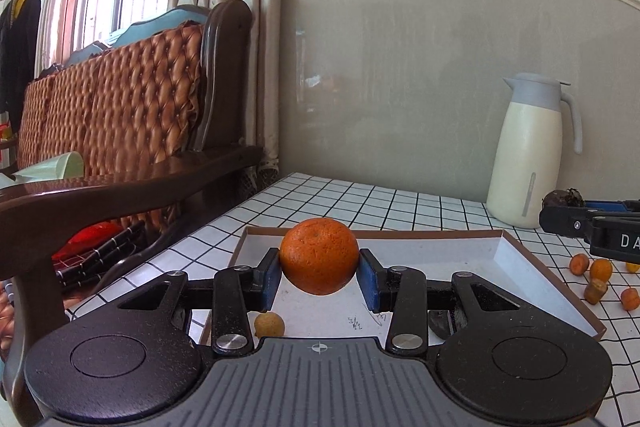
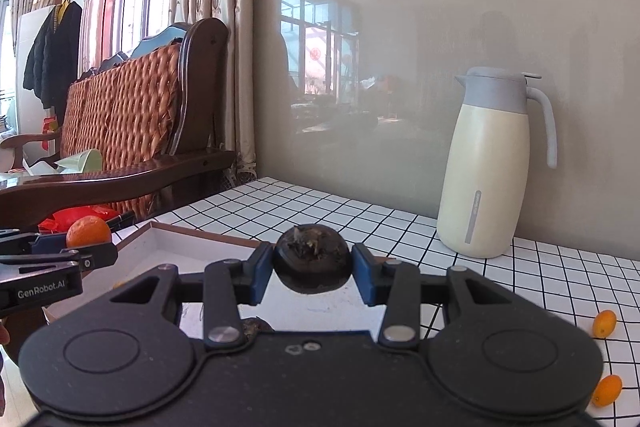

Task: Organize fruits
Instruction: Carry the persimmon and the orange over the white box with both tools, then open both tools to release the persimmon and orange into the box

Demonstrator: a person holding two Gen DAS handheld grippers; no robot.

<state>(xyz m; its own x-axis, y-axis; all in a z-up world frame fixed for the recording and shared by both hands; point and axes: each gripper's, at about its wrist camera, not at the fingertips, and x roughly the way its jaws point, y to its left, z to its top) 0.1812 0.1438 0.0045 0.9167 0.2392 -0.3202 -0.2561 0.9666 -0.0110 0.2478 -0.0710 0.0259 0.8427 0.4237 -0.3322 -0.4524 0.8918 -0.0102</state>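
My left gripper (image 1: 319, 277) is shut on an orange mandarin (image 1: 319, 255), held above the shallow white box with a brown rim (image 1: 516, 259). A small yellowish fruit (image 1: 269, 324) lies in the box below the left fingers. My right gripper (image 2: 312, 277) is shut on a dark, shrivelled round fruit (image 2: 312, 263), also over the box (image 2: 160, 237). In the right wrist view the left gripper (image 2: 86, 253) shows at the left edge with the mandarin (image 2: 88, 231). The right gripper (image 1: 560, 217) shows at the right edge of the left wrist view with the dark fruit (image 1: 562, 198).
A cream and grey thermos jug (image 1: 528, 155) stands at the back against the wall. Several small orange kumquats (image 1: 600, 269) lie on the checked tablecloth (image 1: 360, 201) right of the box; two more kumquats (image 2: 604, 323) show in the right wrist view. A wooden sofa (image 1: 120, 131) borders the table's left side.
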